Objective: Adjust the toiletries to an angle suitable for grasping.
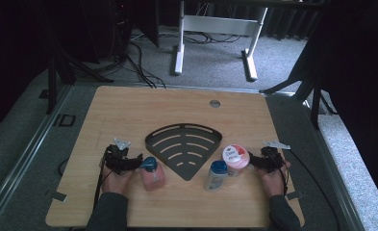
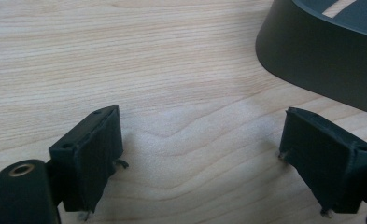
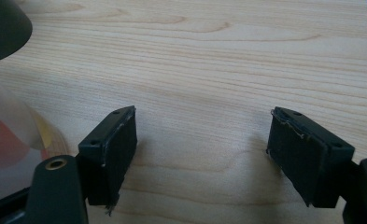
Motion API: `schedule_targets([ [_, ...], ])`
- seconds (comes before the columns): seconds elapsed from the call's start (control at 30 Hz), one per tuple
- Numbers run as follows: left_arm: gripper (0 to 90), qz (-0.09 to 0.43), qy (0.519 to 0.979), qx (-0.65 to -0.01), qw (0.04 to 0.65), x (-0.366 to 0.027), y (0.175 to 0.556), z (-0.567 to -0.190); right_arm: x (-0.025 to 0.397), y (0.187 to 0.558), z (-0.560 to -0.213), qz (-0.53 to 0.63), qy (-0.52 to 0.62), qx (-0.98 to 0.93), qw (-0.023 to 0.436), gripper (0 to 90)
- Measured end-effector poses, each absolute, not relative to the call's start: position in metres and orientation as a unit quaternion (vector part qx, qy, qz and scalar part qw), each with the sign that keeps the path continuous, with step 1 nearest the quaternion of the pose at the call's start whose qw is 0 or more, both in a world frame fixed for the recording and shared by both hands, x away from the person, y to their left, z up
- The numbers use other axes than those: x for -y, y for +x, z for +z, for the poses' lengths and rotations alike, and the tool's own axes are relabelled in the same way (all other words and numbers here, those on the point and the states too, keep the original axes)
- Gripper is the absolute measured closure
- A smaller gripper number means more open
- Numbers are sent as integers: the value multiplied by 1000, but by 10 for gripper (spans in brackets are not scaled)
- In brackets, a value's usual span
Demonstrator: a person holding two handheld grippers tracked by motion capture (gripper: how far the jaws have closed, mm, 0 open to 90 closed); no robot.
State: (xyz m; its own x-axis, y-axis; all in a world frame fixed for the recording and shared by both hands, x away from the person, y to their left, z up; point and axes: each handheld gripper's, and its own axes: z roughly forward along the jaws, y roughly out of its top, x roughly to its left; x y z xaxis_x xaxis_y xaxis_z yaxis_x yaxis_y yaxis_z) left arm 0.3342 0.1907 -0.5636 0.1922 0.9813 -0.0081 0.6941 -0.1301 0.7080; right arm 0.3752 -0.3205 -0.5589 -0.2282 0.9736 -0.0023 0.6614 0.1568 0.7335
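Nothing looks started yet: both grippers rest low on the table near the person's edge, jaws wide apart and empty. The left gripper sits just beside the pink bottle; the right gripper sits just beside the jar, with a clear bottle lying next to it. Farther in, the dark fan-shaped rack is empty, so I judge that all three items remain to be picked up. The high view gives the whole layout; the left gripper view adds the rack's wall up close beyond bare wood, and the right gripper view a blurred edge of the jar.
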Motion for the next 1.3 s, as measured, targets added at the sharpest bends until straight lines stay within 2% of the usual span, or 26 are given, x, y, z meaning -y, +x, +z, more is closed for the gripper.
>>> schedule_targets([
  [0.23, 145, 237, 720, -579, 301, -191, 333, -563, 321, 375, -559, 313, 569, -719, 249, 237],
  [0.3, 186, 236, 721, -577, 302, -191, 332, -562, 321, 375, -559, 313, 569, -719, 249, 237],
  [0.37, 303, 234, 723, -575, 304, -191, 330, -560, 321, 375, -559, 313, 569, -719, 249, 237],
  [0.53, 500, 228, 726, -574, 301, -192, 327, -556, 321, 375, -559, 313, 569, -719, 249, 237],
  [0.77, 881, 190, 745, -549, 328, -192, 317, -550, 321, 375, -559, 313, 569, -719, 249, 237],
  [1.3, 900, 186, 757, -516, 355, -182, 283, -533, 321, 375, -559, 314, 567, -720, 248, 237],
])
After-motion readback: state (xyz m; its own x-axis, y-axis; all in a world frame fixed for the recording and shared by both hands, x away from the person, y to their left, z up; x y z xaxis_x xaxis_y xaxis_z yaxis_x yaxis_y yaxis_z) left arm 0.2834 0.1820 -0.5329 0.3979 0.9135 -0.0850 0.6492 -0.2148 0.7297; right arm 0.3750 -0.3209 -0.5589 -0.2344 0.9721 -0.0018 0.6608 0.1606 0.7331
